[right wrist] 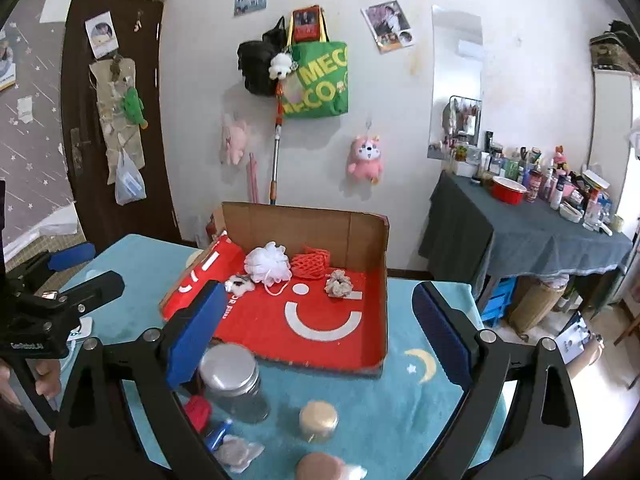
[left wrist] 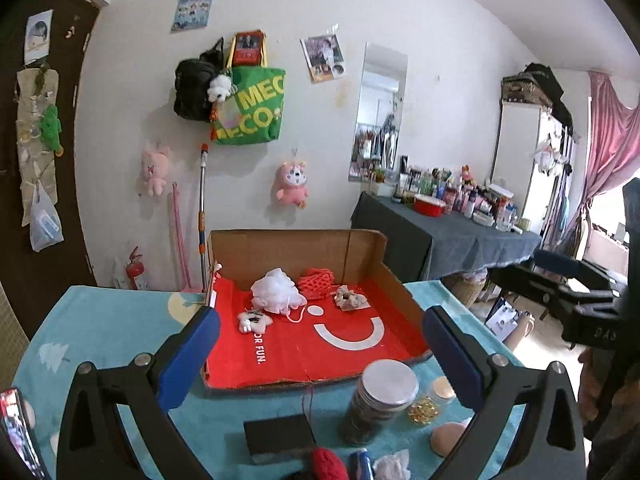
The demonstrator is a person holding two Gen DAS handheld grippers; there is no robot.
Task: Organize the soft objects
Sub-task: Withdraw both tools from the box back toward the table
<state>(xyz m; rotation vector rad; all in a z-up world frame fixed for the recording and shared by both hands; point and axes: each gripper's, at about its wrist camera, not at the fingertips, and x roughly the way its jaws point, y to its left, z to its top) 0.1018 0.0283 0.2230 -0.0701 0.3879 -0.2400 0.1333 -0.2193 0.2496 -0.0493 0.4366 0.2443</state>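
A red-lined cardboard box (left wrist: pixel 280 252) (right wrist: pixel 300 228) lies open-fronted on the teal tablecloth (left wrist: pixel 100 328). Inside it are a white bath pouf (left wrist: pixel 276 292) (right wrist: pixel 267 262), an orange mesh piece (left wrist: pixel 316 284), a beige scrunchie (left wrist: pixel 350 298) and a small white plush (left wrist: pixel 254 320). Nearer me on the cloth lie a black sponge (left wrist: pixel 280 436), a red woolly item (left wrist: pixel 328 464) (right wrist: pixel 198 412), a white fluffy item (left wrist: pixel 394 466) (right wrist: pixel 238 454) and a peach puff (left wrist: pixel 448 438). My left gripper (left wrist: pixel 320 356) and right gripper (right wrist: pixel 318 332) both hover in front of the box, open and empty.
A silver-lidded jar (left wrist: pixel 380 396) (right wrist: pixel 232 380), a gold-lidded jar (right wrist: pixel 318 420) and a small blue item (right wrist: pixel 218 434) stand among the loose things. A side table (right wrist: pixel 540 240) crowded with bottles is at the right. A mop handle (left wrist: pixel 203 208) leans on the wall behind the box.
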